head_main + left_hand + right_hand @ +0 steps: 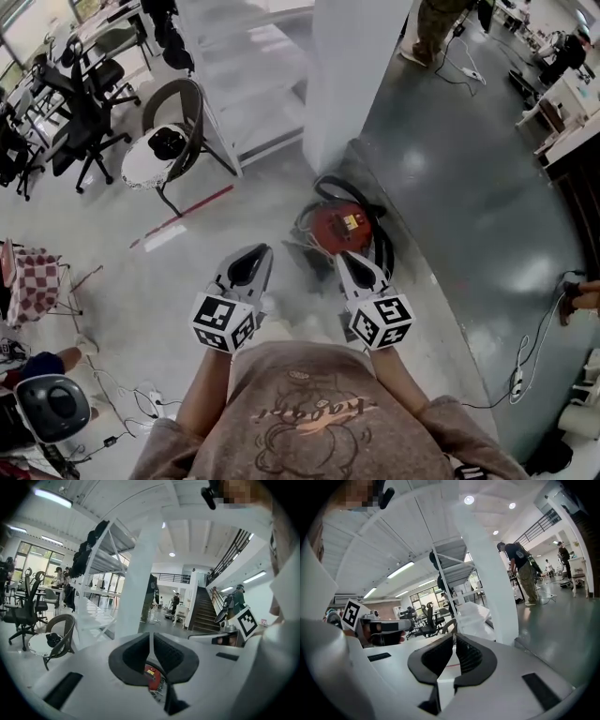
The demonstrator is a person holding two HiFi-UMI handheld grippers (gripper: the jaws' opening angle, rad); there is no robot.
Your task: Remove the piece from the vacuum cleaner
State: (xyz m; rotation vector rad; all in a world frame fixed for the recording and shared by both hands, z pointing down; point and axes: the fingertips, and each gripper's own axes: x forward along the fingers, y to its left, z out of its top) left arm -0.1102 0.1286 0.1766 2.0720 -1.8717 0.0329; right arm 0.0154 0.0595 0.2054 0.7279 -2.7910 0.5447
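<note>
Nothing has been taken off yet; this looks like the approach, before any contact. The person stands over the round red canister vacuum cleaner (339, 227), which sits on the grey floor just right of the middle of the head view, tight against the foot of a broad white pillar (361, 75). A black hose (349, 187) loops around its far side and there is a small yellow label on top.

Both tools hang in front of the person's chest, well above the machine. The left gripper (255, 255) has its dark pads pressed together with nothing between them, and its own view shows the red body low in the frame under the jaws. The right gripper (345, 259) is likewise pressed together and empty.

I can't tell from here which piece is meant. I'd guess the next move is to bend down, spread one pair of tongs, and steady the canister with the other while the part is pulled free.

The pillar crowds the far side, so reaching from the near side seems easier. A brown curved chair with a white cushion (173, 141) stands at upper left, black office chairs (84, 117) beyond it, and white cables (520, 370) trail at lower right, well apart from the machine.
</note>
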